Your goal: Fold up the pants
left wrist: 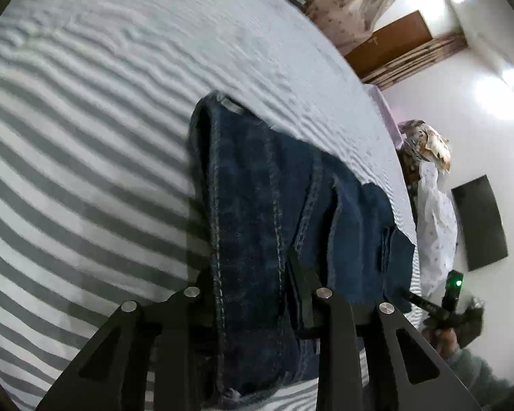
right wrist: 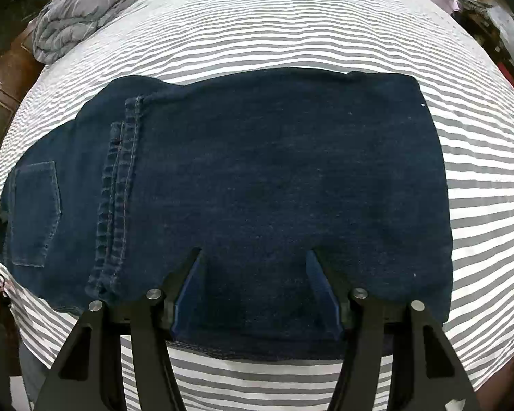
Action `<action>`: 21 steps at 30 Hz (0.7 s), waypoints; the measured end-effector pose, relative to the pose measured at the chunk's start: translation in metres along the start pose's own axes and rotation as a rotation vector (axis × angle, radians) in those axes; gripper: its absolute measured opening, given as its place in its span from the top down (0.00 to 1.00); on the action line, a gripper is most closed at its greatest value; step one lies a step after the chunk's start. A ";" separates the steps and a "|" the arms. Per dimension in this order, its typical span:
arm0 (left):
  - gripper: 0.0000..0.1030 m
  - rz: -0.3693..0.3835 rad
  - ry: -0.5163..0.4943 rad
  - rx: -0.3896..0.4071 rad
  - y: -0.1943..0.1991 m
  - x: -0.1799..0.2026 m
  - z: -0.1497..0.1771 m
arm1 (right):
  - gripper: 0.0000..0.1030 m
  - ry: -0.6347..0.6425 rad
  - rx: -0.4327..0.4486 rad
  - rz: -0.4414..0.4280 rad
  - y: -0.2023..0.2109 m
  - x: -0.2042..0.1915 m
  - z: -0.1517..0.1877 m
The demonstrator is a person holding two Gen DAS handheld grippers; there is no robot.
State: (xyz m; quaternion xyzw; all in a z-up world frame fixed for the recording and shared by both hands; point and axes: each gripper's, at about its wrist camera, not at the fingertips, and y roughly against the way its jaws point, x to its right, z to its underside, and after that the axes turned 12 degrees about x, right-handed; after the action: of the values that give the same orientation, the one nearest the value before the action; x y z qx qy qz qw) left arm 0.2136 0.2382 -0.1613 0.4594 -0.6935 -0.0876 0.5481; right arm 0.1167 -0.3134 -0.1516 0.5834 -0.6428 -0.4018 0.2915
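The dark blue jeans [right wrist: 257, 188] lie folded flat on a grey-and-white striped bedsheet [right wrist: 291, 34], their back pocket [right wrist: 34, 212] at the left end and a crumpled grey blanket [right wrist: 85, 10] at the far left corner. The right gripper [right wrist: 255, 287] hovers over their near edge, fingers spread wide and holding nothing. The left gripper [left wrist: 257, 294] seems clamped on a bunched denim edge, though cloth hides its fingertips.

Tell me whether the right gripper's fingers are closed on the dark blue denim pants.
No: the right gripper stands open above the dark blue denim pants, fingers spread apart.
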 end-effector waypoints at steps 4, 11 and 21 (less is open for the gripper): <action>0.57 0.002 0.031 -0.018 0.010 -0.013 0.002 | 0.44 0.012 0.001 -0.004 -0.001 -0.001 0.000; 0.50 0.039 0.056 -0.012 0.025 -0.030 0.011 | 0.39 0.038 -0.001 0.008 -0.004 -0.007 0.002; 0.46 0.096 0.140 0.031 0.040 -0.048 0.023 | 0.34 0.048 0.003 0.010 -0.010 -0.012 0.001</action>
State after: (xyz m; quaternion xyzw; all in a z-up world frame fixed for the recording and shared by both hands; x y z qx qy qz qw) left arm 0.1713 0.2874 -0.1776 0.4392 -0.6760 -0.0182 0.5914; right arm 0.1225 -0.3018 -0.1593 0.5900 -0.6392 -0.3853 0.3080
